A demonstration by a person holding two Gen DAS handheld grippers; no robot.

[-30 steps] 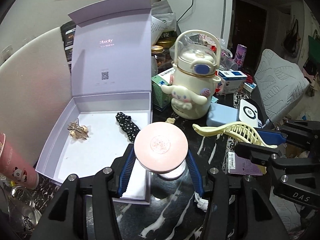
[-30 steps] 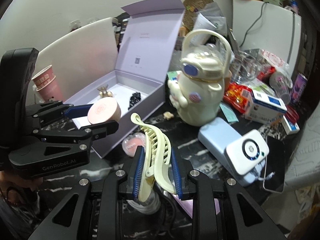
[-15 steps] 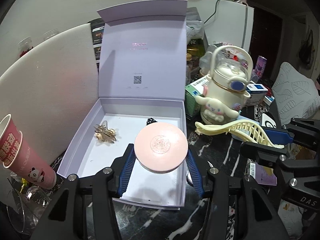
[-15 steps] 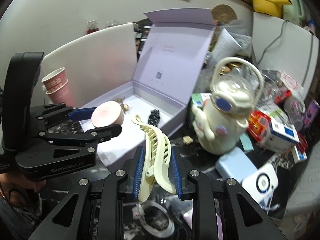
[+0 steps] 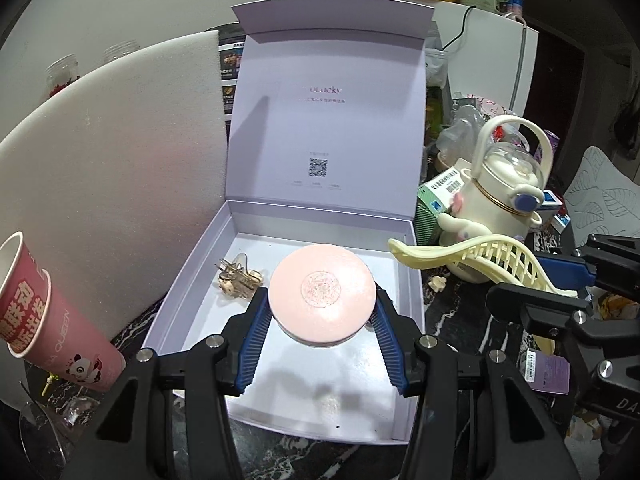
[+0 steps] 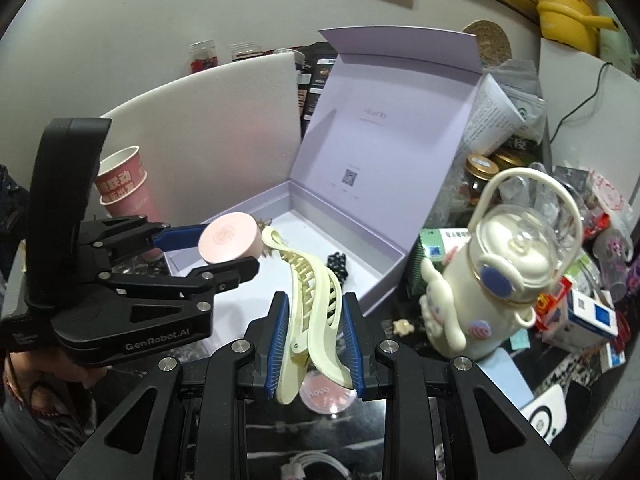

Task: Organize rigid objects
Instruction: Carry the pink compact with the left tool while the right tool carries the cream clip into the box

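Note:
My left gripper (image 5: 322,312) is shut on a round pink compact (image 5: 322,292) and holds it over the open lilac box (image 5: 200,276); it also shows in the right wrist view (image 6: 230,239). My right gripper (image 6: 314,320) is shut on a cream hair claw clip (image 6: 310,300), just right of the box's front corner; the clip also shows in the left wrist view (image 5: 480,256). Inside the box lie a gold hair clip (image 5: 238,278) and a black dotted scrunchie (image 6: 337,264).
A cream character kettle (image 5: 508,208) stands right of the box. A pink paper cup (image 5: 44,316) stands at the left. A white board (image 5: 120,160) leans behind. Another pink compact (image 6: 328,394) lies on the dark marble table (image 5: 452,320). Boxes and jars crowd the right.
My left gripper has carried the pink compact from beside the box to over its inside. My right gripper has followed toward the box with the claw clip.

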